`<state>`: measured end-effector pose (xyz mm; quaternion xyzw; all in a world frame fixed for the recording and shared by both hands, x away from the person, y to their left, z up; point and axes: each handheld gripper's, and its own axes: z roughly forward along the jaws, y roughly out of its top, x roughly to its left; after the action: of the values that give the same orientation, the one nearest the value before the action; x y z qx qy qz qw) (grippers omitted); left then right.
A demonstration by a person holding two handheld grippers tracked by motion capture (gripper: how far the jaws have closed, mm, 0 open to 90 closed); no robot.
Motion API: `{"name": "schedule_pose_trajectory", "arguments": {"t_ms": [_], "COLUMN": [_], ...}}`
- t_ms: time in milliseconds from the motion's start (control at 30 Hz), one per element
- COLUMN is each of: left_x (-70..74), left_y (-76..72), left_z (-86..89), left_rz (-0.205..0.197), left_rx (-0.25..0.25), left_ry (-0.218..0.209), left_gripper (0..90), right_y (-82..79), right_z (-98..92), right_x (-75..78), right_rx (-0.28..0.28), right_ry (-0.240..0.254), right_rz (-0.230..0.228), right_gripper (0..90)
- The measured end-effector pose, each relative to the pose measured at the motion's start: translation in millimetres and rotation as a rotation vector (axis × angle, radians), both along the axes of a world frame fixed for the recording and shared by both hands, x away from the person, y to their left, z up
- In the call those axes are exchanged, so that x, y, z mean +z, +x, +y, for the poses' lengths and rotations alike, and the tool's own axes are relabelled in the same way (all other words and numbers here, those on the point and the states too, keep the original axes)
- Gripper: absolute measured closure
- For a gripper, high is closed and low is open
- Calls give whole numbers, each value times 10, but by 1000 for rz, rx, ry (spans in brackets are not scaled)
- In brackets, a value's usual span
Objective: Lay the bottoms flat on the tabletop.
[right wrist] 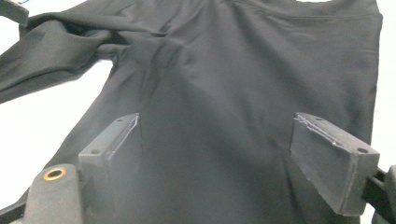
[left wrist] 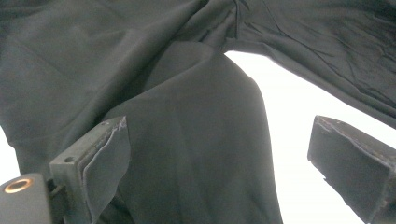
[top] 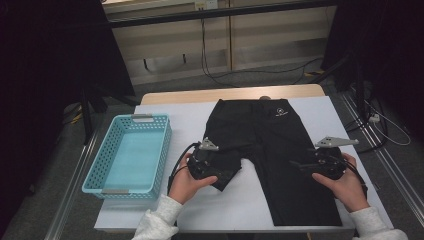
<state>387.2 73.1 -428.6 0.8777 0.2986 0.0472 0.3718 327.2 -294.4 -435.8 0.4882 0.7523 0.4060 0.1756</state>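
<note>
Black shorts point(top: 272, 150) lie flat on the white tabletop point(top: 200, 112), waist at 12 o'clock. Your left tool point(top: 216, 175) gapes over the folded leg; your right tool point(top: 300, 164), released too, hovers over the longer leg

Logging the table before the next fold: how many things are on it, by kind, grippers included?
Shorts, black: 1
Basket, blue: 1
Grippers, both open: 2, left gripper and right gripper
Total: 4
</note>
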Motion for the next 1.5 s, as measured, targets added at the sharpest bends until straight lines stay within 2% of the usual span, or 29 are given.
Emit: {"name": "schedule_pose_trajectory", "arguments": {"t_ms": [200,333,533,633,733,833,1000,1033,1100,1167,1233,1367,1500], "left_x": [-8,-42,-131,-180,-184,-195,-186,-180,-175,-172,-167,-164,-125], "left_y": [-21,-51,-63,-58,-49,-47,-56,-51,-48,-47,-33,-24,-26], "left_z": [-3,-57,-99,-119,-115,-115,-111,-100,-87,-77,-60,-55,-39], "left_rz": [1,-8,19,21,-2,-4,-7,6,46,58,105,137,159], "left_rx": [-14,-45,-77,-71,-68,-43,-38,-40,-38,-23,-19,-23,-16], "left_ry": [1,29,54,66,79,69,78,76,60,59,53,51,15], "left_gripper": [89,152,249,282,341,367,512,531,631,684,778,837,875], "right_y": [14,12,6,3,-7,-13,-19,-19,-20,-21,-20,-21,-23], "right_z": [77,142,235,253,259,261,282,287,302,312,317,314,309], "right_x": [3,3,7,-4,-17,-21,-21,-22,-25,-29,-32,-30,-21], "right_rx": [21,34,59,64,65,64,70,71,76,82,87,85,86], "right_ry": [-3,-4,-3,-3,-4,-6,-4,-4,-2,-5,-6,-6,-3], "right_rz": [-5,-6,-14,-13,-9,-10,-14,-14,-12,-9,-9,-9,-15], "right_gripper": [171,169,169,170,170,170,170,170,170,170,170,170,170]}}
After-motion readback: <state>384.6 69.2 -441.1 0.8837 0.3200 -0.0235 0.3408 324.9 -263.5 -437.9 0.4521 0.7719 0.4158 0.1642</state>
